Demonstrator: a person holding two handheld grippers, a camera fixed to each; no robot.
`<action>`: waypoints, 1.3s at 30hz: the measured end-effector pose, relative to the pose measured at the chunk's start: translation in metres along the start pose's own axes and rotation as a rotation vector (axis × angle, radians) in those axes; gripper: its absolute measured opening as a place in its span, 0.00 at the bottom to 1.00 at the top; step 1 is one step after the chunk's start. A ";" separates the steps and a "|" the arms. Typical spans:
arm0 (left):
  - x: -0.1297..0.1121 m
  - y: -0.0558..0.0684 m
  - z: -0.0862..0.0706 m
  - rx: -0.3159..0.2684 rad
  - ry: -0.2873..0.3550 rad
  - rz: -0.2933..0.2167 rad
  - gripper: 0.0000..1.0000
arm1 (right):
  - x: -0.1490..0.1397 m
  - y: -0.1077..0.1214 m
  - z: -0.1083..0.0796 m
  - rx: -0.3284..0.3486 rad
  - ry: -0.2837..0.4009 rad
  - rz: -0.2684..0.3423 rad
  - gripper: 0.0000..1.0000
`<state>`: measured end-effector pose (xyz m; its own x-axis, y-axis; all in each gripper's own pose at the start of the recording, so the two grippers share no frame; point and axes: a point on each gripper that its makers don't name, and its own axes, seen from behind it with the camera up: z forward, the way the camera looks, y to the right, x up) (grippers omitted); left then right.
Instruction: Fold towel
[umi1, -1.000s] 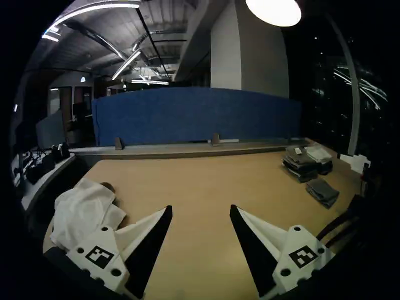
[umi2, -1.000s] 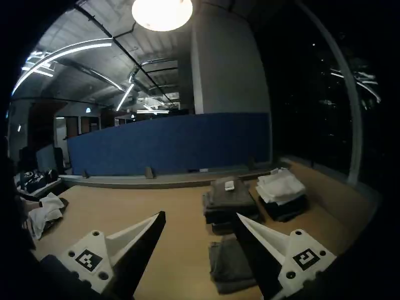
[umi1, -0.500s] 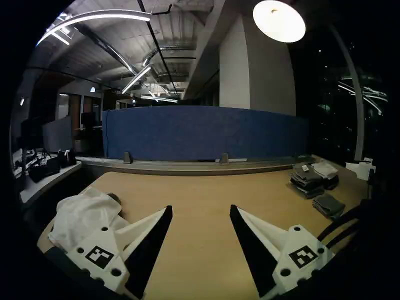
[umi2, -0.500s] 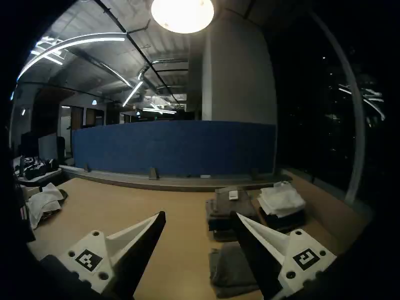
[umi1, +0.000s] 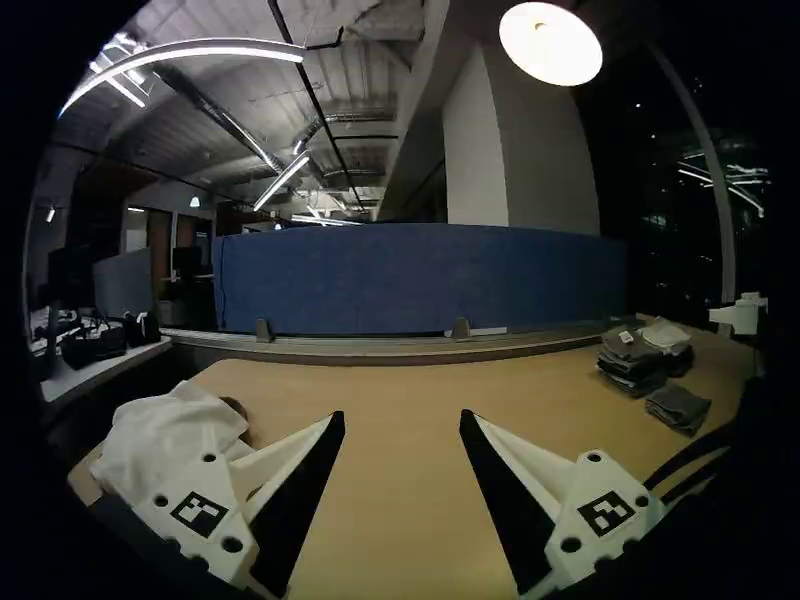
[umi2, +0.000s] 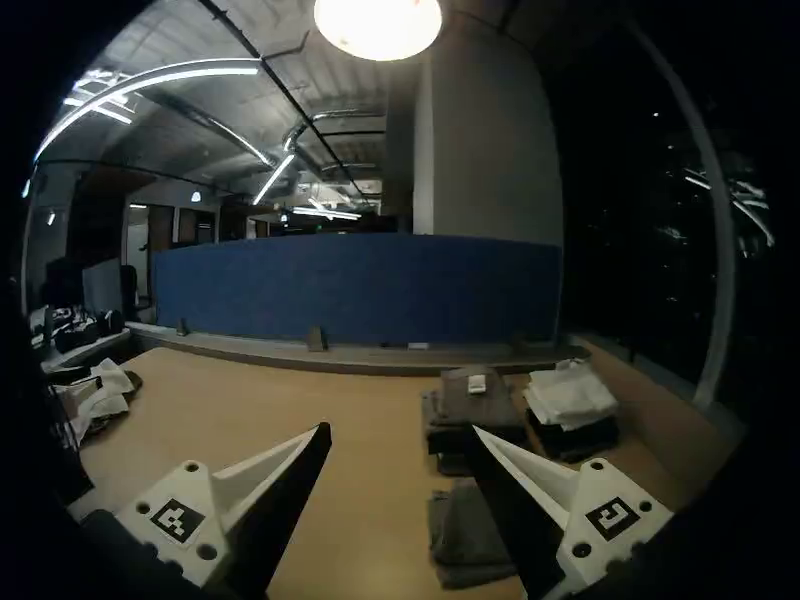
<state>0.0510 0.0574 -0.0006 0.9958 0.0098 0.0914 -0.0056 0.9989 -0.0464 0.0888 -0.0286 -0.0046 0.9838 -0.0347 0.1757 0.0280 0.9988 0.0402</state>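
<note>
I hold both grippers low over a wooden table (umi1: 420, 385) in a dim office. The left gripper (umi1: 400, 414) has its fingers spread wide, with nothing between them. The crumpled white towel (umi1: 165, 435) lies on the table just outside its left finger, partly hidden behind it. The right gripper (umi2: 400, 428) is likewise spread and grips nothing. In its view the same towel (umi2: 100, 390) sits well off to the left of its left finger, at the table's edge. A single folded gray towel (umi2: 465, 520) lies partly behind its right finger. Beyond that fingertip stand two stacks of folded towels (umi2: 470, 405), one topped with a white one. A blue partition (umi1: 420, 275) closes the far side of the table.
</note>
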 end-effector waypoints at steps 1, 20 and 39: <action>-0.001 -0.002 0.001 0.005 0.006 0.003 0.85 | 0.000 0.001 0.001 -0.002 -0.002 -0.004 1.00; -0.032 -0.044 0.004 0.055 0.082 0.037 0.85 | -0.011 -0.016 0.024 -0.002 -0.038 -0.090 1.00; -0.049 -0.059 0.002 0.073 0.093 0.007 0.85 | -0.018 -0.033 0.029 0.023 -0.031 -0.094 1.00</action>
<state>0.0019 -0.0017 0.0000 0.9999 0.0156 -0.0010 -0.0155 0.9995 0.0259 0.0652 -0.0619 0.0191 0.9711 -0.1291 0.2008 0.1150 0.9901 0.0804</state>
